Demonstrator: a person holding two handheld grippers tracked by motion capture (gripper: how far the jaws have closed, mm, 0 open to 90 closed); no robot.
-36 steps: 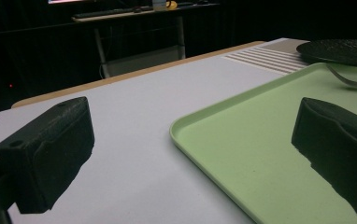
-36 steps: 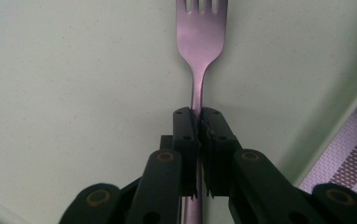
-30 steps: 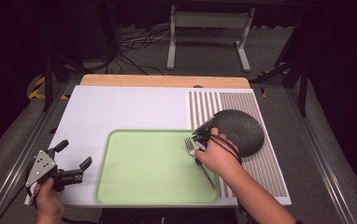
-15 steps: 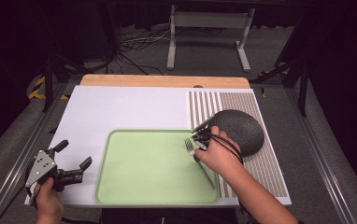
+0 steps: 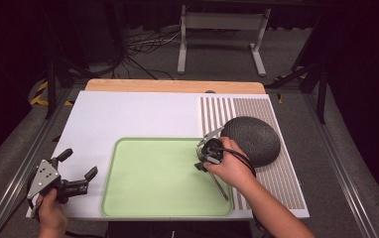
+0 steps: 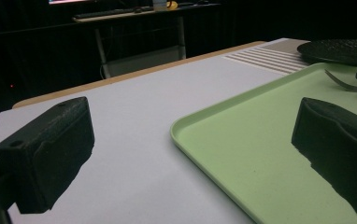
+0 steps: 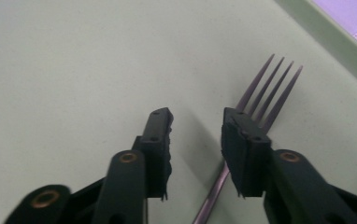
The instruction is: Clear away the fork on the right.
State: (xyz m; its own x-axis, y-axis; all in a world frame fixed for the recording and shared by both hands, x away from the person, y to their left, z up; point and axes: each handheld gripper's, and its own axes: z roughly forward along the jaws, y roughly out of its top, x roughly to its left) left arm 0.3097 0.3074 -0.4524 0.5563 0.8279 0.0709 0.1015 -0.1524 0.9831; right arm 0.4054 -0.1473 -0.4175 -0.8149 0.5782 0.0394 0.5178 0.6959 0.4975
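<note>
Left gripper (image 5: 76, 174) at 8 o'clock, jaws wide apart, pointing toward 2 o'clock. Right gripper (image 7: 196, 140) at 4 o'clock, tipped downward, jaws parted after closing slightly.

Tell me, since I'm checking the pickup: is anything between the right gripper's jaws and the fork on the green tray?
Nothing visible. The fork lies bare on the green tray, partly under one jaw of the right gripper, whose jaws stand apart and empty.
</note>
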